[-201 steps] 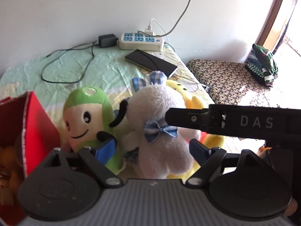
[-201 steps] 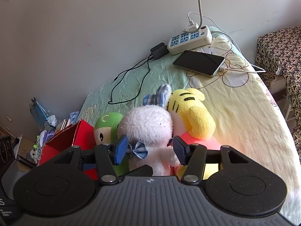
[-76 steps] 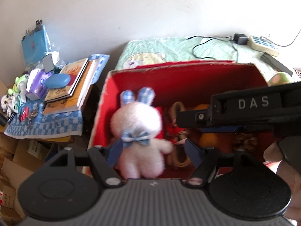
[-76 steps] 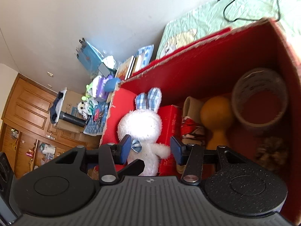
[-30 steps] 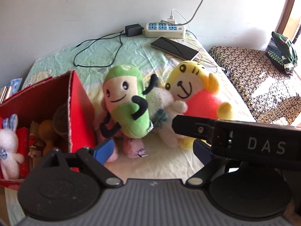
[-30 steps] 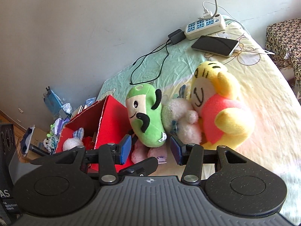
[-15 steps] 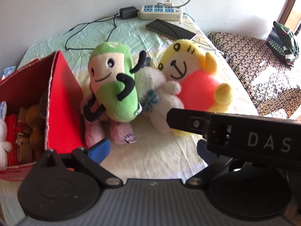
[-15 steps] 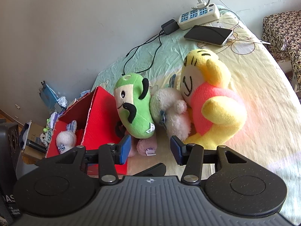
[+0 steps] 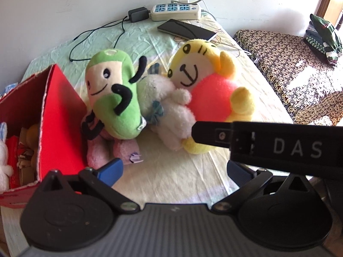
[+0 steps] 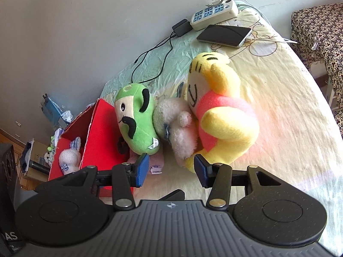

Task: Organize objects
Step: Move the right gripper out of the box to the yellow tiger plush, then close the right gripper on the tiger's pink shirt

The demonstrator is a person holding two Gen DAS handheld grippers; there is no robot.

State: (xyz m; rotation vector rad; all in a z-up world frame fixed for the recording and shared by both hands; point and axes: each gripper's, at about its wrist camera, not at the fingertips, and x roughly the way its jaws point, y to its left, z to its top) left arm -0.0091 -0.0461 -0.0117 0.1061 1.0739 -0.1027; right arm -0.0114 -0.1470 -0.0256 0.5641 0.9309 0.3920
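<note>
Plush pile lies just ahead of both spread, empty grippers: green plush (image 9: 111, 98) leans on red box (image 9: 57, 117), nearest left gripper (image 9: 173, 171); right gripper (image 10: 170, 169) faces white plush (image 10: 178, 126).

Bare cream bedsheet (image 9: 171, 182) lies open before the huddled plush toys (image 9: 163, 102), apparently touching the red cardboard box (image 9: 60, 128).
</note>
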